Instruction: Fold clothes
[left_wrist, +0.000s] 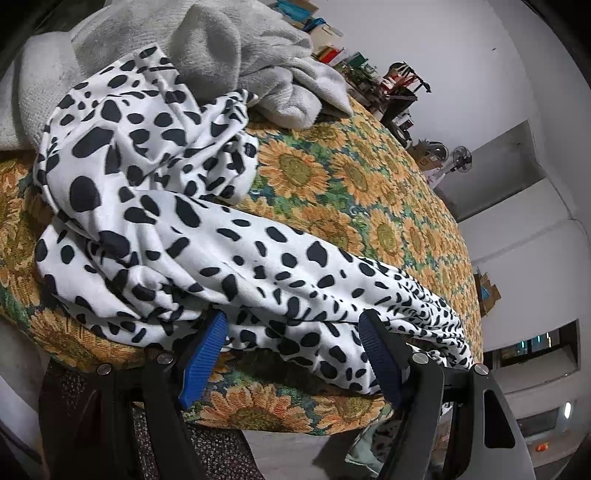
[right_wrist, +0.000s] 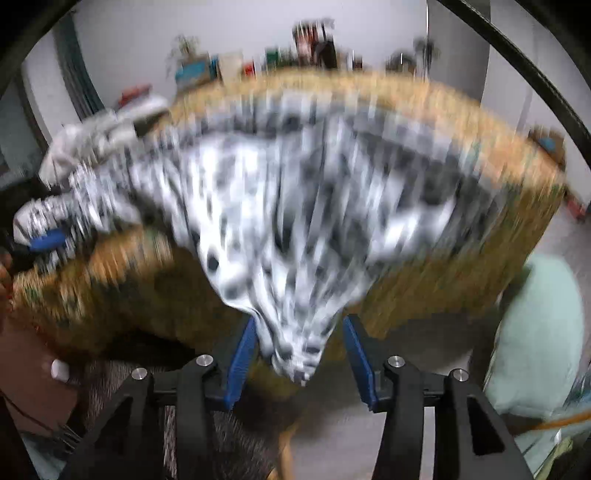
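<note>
Spotted garment (right_wrist: 295, 221) bunches at frame btm between right gripper (right_wrist: 299, 365) pads, jaws parted, not pinching; left gripper (left_wrist: 291, 350) wide, empty. Risk: cloth slides off bed.

your left wrist view looked down along its left gripper (left_wrist: 291, 325) from the table's near edge, close over the spotted garment (left_wrist: 192, 229), facing across the sunflower cloth (left_wrist: 332, 173). your right wrist view, motion-blurred, looked over its right gripper (right_wrist: 299, 343), farther back. both shared the garment, cloth and far clutter.
</note>
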